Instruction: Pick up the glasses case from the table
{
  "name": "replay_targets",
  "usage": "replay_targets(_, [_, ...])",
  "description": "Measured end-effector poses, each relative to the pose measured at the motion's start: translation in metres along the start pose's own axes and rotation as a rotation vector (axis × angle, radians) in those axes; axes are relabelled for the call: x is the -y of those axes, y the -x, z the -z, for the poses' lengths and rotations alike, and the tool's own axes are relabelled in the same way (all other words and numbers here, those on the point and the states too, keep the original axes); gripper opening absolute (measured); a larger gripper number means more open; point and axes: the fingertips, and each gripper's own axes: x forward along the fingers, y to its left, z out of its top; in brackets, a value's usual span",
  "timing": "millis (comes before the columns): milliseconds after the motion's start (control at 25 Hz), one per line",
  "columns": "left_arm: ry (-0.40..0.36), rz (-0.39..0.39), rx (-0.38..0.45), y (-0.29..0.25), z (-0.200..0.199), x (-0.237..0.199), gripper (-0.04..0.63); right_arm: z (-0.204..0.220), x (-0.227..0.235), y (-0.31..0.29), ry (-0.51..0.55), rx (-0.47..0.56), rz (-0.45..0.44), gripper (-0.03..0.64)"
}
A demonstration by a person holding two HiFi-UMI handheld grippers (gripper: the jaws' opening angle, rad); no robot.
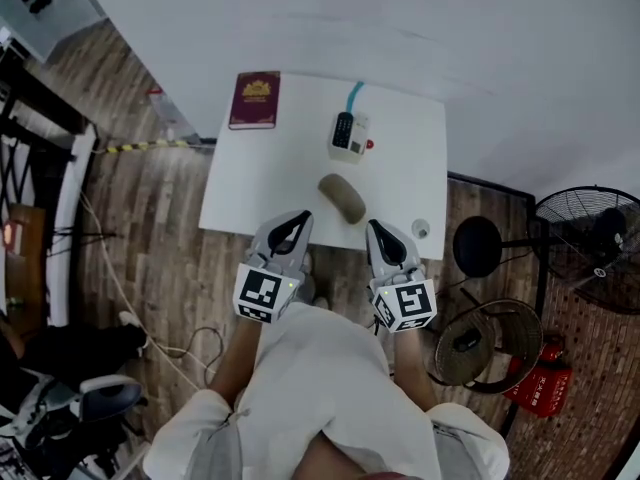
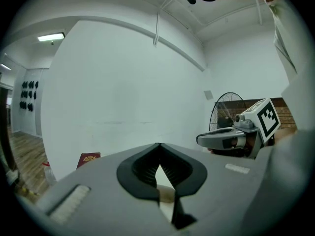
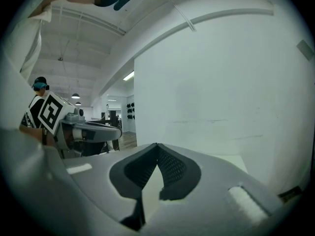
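One olive-brown oval glasses case (image 1: 342,197) is seen on the white square table (image 1: 260,183), near the left gripper (image 1: 300,216) and right gripper (image 1: 375,226). The jaws of both are pressed together on nothing. One maroon booklet (image 1: 255,99) and one white-and-black device (image 1: 348,134) are set farther back.

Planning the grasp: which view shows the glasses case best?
The head view: the glasses case lies whole on the table. The left gripper view shows only a tan sliver, probably it; the right gripper view shows none.

Left tool (image 1: 299,216), right tool (image 1: 376,226) grey, black pads (image 2: 138,173), black-white marker cubes (image 1: 262,293); white top (image 1: 320,378).
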Motion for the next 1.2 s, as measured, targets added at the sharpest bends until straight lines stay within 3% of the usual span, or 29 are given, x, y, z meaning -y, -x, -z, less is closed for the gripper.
replay_targets(320, [0.005,0.065,-0.017,-0.043,0.012,-0.036,0.017,0.000,0.019,-0.048,0.010,-0.037,0.031,0.017])
replay_targets(680, [0.040,0.171,-0.118,-0.082,0.057,-0.059,0.017,0.035,0.036,-0.083,-0.019,-0.132,0.087,0.035])
replay_targets(920, [0.059,0.231,-0.193,-0.100,0.089,-0.066,0.018,0.068,0.046,-0.098,-0.004,-0.235,0.125,0.040])
replay_targets(1200, [0.094,0.255,-0.272,-0.114,0.117,-0.063,0.018,0.104,0.053,-0.108,0.047,-0.376,0.104,0.051])
